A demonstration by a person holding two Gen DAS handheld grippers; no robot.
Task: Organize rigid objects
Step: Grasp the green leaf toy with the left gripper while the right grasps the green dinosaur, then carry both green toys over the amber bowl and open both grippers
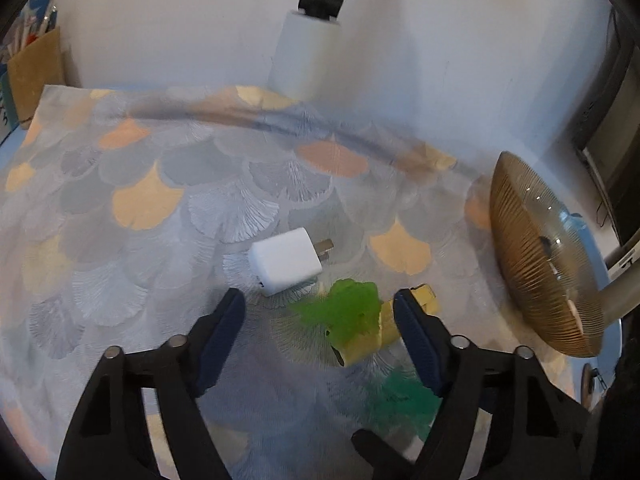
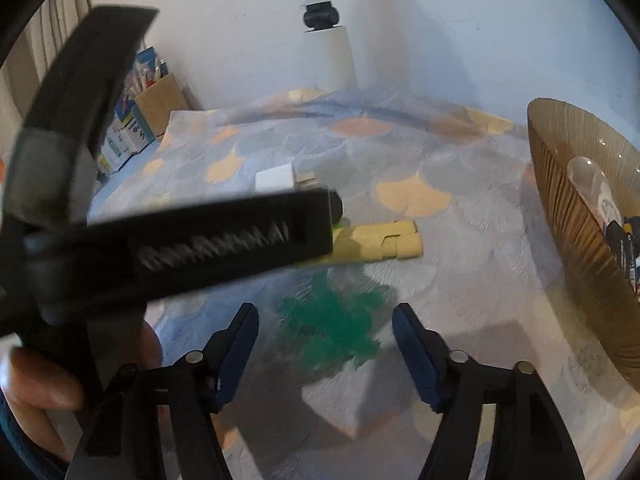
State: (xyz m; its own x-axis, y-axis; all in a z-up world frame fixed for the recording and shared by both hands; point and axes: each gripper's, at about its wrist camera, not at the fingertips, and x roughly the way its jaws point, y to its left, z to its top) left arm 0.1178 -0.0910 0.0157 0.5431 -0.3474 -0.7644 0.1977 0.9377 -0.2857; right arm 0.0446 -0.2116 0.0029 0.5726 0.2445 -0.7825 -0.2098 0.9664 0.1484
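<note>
Only the right wrist view shows the bowl [image 2: 576, 216] holding things — perhaps pens.

Far ahead of the fingers stands a white post [image 1: 308, 44] with a black joint; a cardboard box [image 1: 36, 68] (printed packs behind it) sits far left.

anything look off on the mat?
Nothing damaged or spilled. Loose items remain scattered on the mat: charger, light green toy lying on a yellow piece, dark green toy. Both toys are too blurred to judge closely.
</note>
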